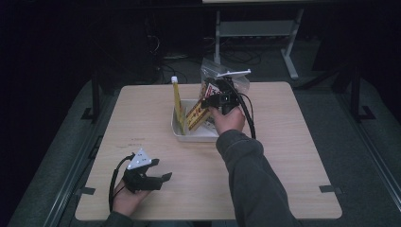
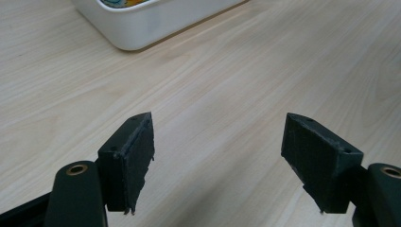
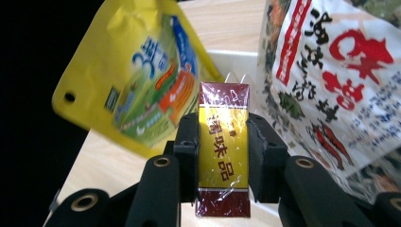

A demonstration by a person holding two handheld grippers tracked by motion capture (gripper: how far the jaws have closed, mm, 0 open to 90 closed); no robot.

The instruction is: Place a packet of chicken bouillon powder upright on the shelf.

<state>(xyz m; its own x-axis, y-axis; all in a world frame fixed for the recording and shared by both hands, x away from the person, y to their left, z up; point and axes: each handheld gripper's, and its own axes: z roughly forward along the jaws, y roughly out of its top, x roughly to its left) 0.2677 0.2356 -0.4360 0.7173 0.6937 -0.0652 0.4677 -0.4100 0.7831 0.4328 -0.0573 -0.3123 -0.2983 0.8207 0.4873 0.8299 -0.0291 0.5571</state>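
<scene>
My right gripper (image 3: 223, 124) is shut on a narrow gold and maroon wrapped box (image 3: 223, 161), one jaw pressing each long side. In the high view this right gripper (image 1: 208, 102) holds the box (image 1: 196, 116) tilted over the white bin (image 1: 204, 137) at the table's middle. A yellow pouch (image 1: 178, 106) stands on edge in the bin's left part, close beside the box (image 3: 137, 80). A clear snack bag (image 3: 340, 80) with red characters is just right of the box. My left gripper (image 1: 163, 178) rests low at the front left, open, with bare wood between its jaws (image 2: 220, 146).
The wooden table (image 1: 293, 156) has free surface to the right and front. The white bin's corner (image 2: 151, 23) lies ahead of the left gripper. A person's sleeve (image 1: 250, 179) reaches in from the front. Dark floor and a metal frame (image 1: 255, 28) lie beyond the far edge.
</scene>
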